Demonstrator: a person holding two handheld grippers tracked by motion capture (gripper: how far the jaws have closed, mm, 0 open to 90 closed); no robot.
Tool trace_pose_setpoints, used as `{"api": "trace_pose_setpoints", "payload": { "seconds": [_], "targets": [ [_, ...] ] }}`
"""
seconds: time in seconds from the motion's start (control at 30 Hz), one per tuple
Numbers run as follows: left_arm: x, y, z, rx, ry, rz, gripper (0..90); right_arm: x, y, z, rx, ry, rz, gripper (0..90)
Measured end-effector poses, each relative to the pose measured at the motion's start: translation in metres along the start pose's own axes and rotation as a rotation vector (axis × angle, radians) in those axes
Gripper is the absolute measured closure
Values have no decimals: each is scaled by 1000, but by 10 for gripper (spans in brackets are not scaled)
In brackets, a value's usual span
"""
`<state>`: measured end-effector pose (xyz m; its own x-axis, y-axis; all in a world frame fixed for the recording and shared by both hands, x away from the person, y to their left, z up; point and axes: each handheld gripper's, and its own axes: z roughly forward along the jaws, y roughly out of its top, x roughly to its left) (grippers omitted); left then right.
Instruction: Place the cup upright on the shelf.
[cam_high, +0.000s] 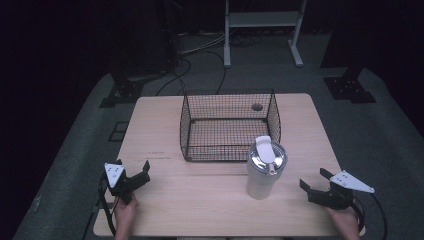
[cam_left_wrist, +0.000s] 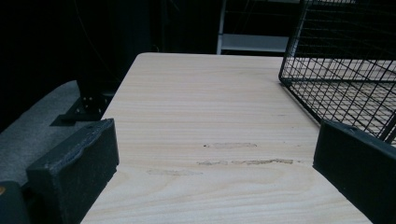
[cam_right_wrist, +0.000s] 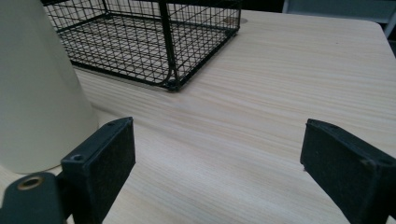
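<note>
Setting: a pale wooden table (cam_high: 210, 200) seen from above, in a dark room.
Cup: a tall cream travel cup (cam_high: 263, 170) with a shiny lid stands upright near the front of the table, right of centre, just in front of the wire basket's front right corner.
Basket: a black wire basket (cam_high: 227, 125) sits at the middle of the table, with nothing inside.
Left tongs: the left gripper (cam_high: 131, 176) hovers near the front left edge, jaws spread apart, holding nothing, well apart from the cup.
Right tongs: the right gripper (cam_high: 314, 184) hovers near the front right edge, jaws spread apart, holding nothing.
Key relation: the cup lies to the left of the right gripper and slightly ahead of it; in the right gripper view its cream wall (cam_right_wrist: 39, 93) rises just beside the left jaw. Its long axis is vertical.
Nearer hand: the right one, by a clear margin.
Likely next move: the right gripper would swing left to close around the cup's side.
</note>
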<state>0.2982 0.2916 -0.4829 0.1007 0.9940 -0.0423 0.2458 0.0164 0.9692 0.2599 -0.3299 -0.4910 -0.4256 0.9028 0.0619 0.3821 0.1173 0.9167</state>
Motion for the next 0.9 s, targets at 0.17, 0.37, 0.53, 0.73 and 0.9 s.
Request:
{"api": "trace_pose_setpoints", "payload": {
  "seconds": [0.17,0.37,0.53,0.73,0.9],
  "targets": [
    [1,0,0,0,-2,-10,0,2,4,-3,8,34,-12,96],
    [0,0,-1,-3,-13,0,0,7,16,-16,-4,64,-51,96],
    [0,0,-1,-3,-12,4,0,16,21,-22,11,98,-79,96],
    [1,0,-1,-3,-13,-8,0,28,26,-26,35,146,-116,97],
    [1,0,-1,-2,-13,-5,0,37,28,-26,21,172,-145,96]
  ]
}}
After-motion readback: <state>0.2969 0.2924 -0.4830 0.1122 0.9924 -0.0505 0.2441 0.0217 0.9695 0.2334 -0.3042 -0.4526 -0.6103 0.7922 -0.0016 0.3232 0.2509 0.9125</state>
